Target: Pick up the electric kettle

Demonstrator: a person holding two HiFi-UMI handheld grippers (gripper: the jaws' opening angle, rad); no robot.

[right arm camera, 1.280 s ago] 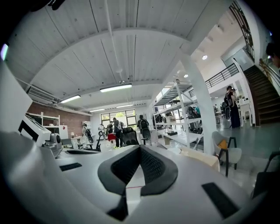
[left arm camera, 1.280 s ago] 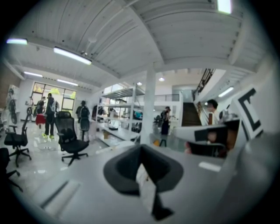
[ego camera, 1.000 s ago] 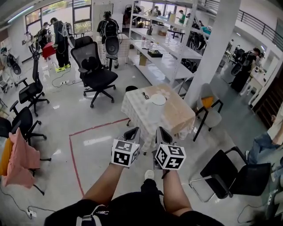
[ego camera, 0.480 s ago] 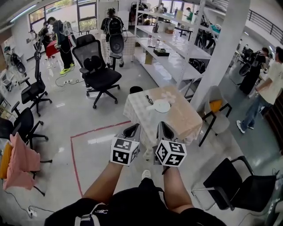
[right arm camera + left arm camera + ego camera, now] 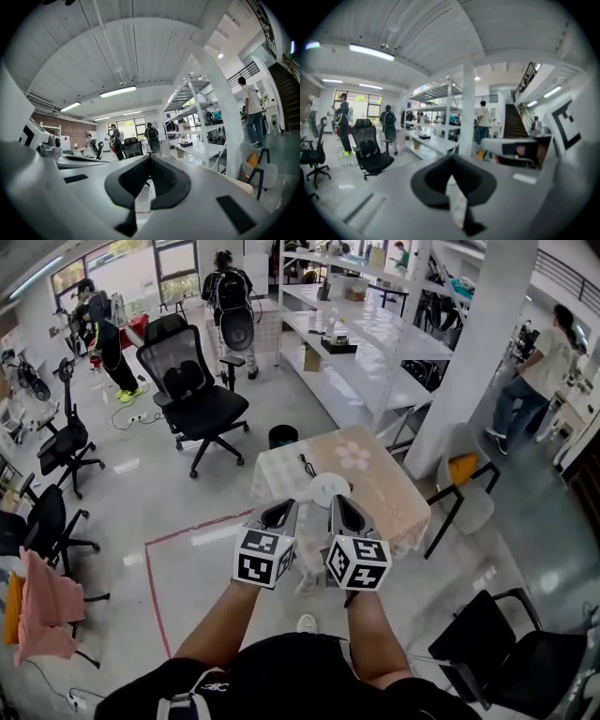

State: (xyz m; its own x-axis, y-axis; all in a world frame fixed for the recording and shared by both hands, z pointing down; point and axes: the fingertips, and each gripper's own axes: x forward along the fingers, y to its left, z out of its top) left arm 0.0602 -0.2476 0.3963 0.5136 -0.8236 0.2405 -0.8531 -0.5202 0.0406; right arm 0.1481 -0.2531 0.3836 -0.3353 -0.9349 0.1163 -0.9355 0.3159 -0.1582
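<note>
In the head view a white electric kettle [image 5: 327,487] with a round lid stands near the front edge of a small table [image 5: 375,486] covered with a pale patterned cloth. A black cord [image 5: 305,465] lies on the cloth behind it. My left gripper [image 5: 281,511] and right gripper [image 5: 340,507] are held side by side in the air just short of the table. They point at the kettle, one on each side of it in the picture, and do not touch it. Both are shut and empty, as the left gripper [image 5: 451,161] and right gripper [image 5: 149,160] show in their own views.
A black office chair [image 5: 202,399] stands at the back left, and a black bin [image 5: 281,435] behind the table. White shelving [image 5: 361,338] and a white pillar [image 5: 469,352] rise at the back right. A grey chair [image 5: 459,479] is beside the table and a black chair [image 5: 511,638] at the near right. Red tape [image 5: 155,568] marks the floor.
Both grippers, still shut, have come forward with the person toward the table. The kettle now lies just beyond their fingertips instead of well ahead.
</note>
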